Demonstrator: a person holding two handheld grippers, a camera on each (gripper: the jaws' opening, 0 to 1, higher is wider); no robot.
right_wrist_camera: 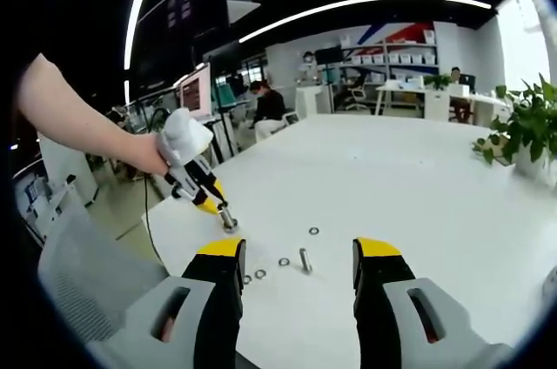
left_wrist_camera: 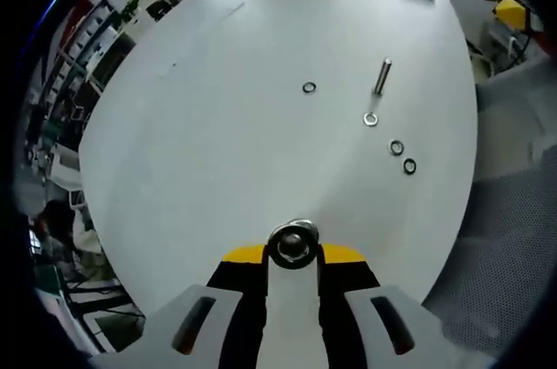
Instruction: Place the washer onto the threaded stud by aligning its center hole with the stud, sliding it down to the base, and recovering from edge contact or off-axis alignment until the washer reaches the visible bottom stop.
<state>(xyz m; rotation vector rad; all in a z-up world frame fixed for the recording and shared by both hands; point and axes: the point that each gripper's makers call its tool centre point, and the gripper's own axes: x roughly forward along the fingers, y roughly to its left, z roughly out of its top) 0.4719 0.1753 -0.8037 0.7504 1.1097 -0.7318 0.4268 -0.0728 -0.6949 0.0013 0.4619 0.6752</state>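
Left claw (left_wrist_camera: 293, 245) is clamped on a shiny washer (left_wrist_camera: 292, 244), held flat between its yellow tips, low over the white worktop (left_wrist_camera: 218, 125). From the right gripper view you can see that same claw (right_wrist_camera: 228, 221) coming in from the left, held by a person's hand (right_wrist_camera: 148, 153), with its tip pointing down close to the near edge of the worktop. Right claw (right_wrist_camera: 298, 256) is apart, with nothing between its yellow tips, and a wide gap shows the worktop through it. A stud (left_wrist_camera: 382, 76) stands up on the worktop, well away from the held washer, and in the right gripper view the stud (right_wrist_camera: 305, 260) is seen between the two tips. One ring (left_wrist_camera: 371, 119) lies flat just beside the foot of the stud. Another ring (left_wrist_camera: 309, 87) lies alone, off to the side of the stud. Two more rings (left_wrist_camera: 403, 157) lie close together nearer the worktop's edge. Between the held washer and the stud the worktop is bare and white, so the way is open. A green plant (right_wrist_camera: 526, 130) stands at the far right edge of the worktop. Far back, a person (right_wrist_camera: 265, 106) sits at another desk.
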